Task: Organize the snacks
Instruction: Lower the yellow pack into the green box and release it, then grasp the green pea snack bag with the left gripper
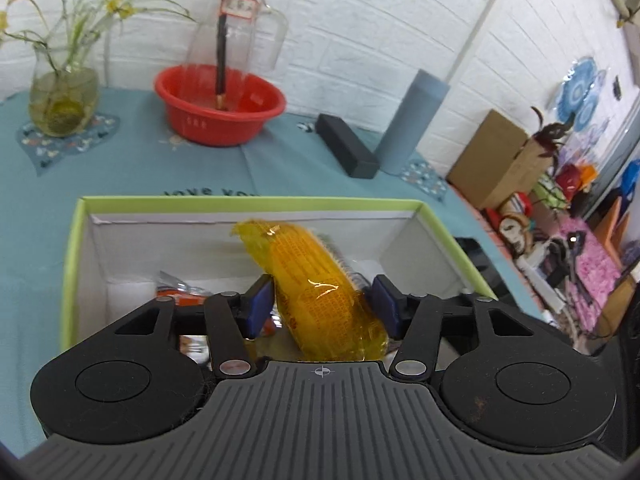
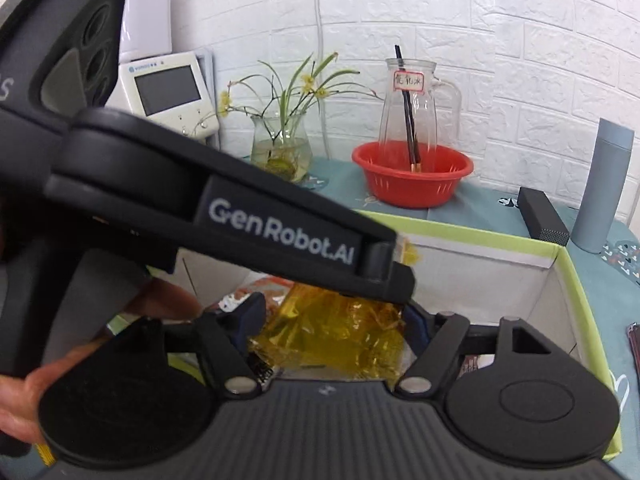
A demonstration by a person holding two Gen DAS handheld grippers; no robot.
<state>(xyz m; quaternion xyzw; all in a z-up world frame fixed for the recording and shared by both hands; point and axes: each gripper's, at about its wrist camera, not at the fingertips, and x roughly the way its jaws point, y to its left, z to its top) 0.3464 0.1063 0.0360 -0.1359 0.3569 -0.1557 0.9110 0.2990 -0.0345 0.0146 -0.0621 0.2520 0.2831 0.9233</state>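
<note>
Evidently the yellow corn packet (image 1: 320, 292) is light, its cellophane wrap slick and crinkly over a firm cob, so the thick middle is judged the safest hold. It is held there, tilted, over the green-rimmed box (image 1: 72, 248) by the left tongs (image 1: 324, 304), whose blue pads are closed against its sides. The right tongs (image 2: 334, 330) are seen half open around the packet's crumpled near end, contact unclear. Little room is left inside: other wrappers (image 1: 180, 294) lie below, the walls stand close, and the two tongs are crowded together.

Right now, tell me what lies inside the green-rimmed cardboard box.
A yellow-wrapped corn cob, between the left gripper pads, and an orange-and-silver snack packet. The grippers cover the rest of the box floor.
</note>
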